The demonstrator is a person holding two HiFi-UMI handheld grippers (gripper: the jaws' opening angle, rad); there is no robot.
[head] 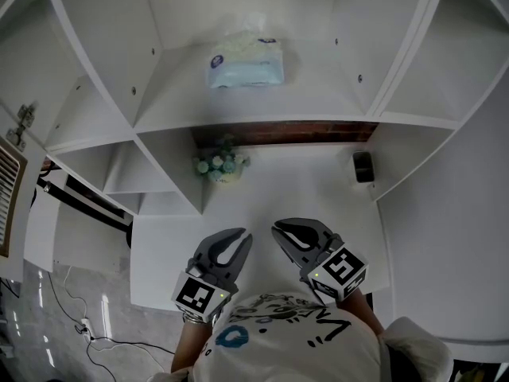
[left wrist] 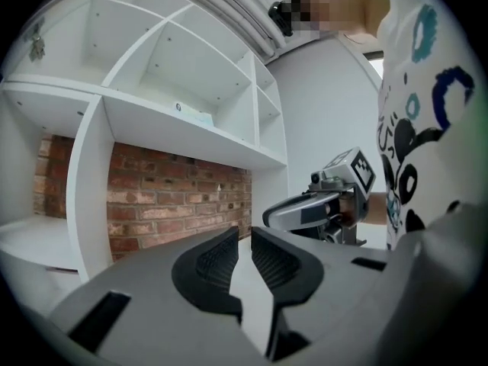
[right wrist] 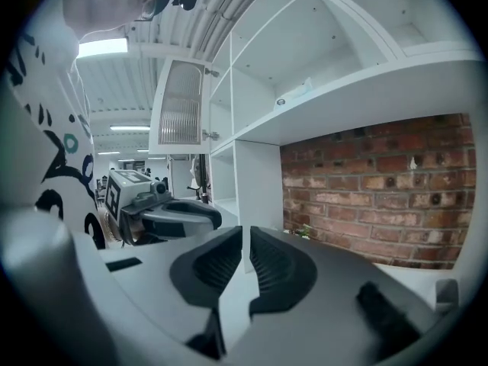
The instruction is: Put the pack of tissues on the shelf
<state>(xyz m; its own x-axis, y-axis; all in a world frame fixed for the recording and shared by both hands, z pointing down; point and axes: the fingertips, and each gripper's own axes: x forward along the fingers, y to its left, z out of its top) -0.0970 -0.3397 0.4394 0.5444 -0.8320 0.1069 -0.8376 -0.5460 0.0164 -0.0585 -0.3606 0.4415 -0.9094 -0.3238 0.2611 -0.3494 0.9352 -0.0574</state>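
The pack of tissues point(head: 245, 64), pale blue and white with a tissue sticking up, lies on the upper shelf board point(head: 318, 106) of the white shelf unit, in the middle bay. Both grippers are low over the white counter, far below the pack. My left gripper point(head: 245, 234) point(left wrist: 245, 235) has a narrow gap between its jaws and holds nothing. My right gripper point(head: 276, 229) point(right wrist: 245, 233) stands beside it, its jaws a thin slit apart and empty. From the gripper views the pack point(left wrist: 200, 117) point(right wrist: 300, 91) shows only as a small edge on the shelf above.
A small bunch of pale flowers point(head: 221, 165) sits at the back left of the counter point(head: 318, 205), and a black object point(head: 363, 166) at the back right. A brick wall point(head: 286, 132) closes the back. White dividers flank the bay. Cables point(head: 79, 325) lie on the floor at left.
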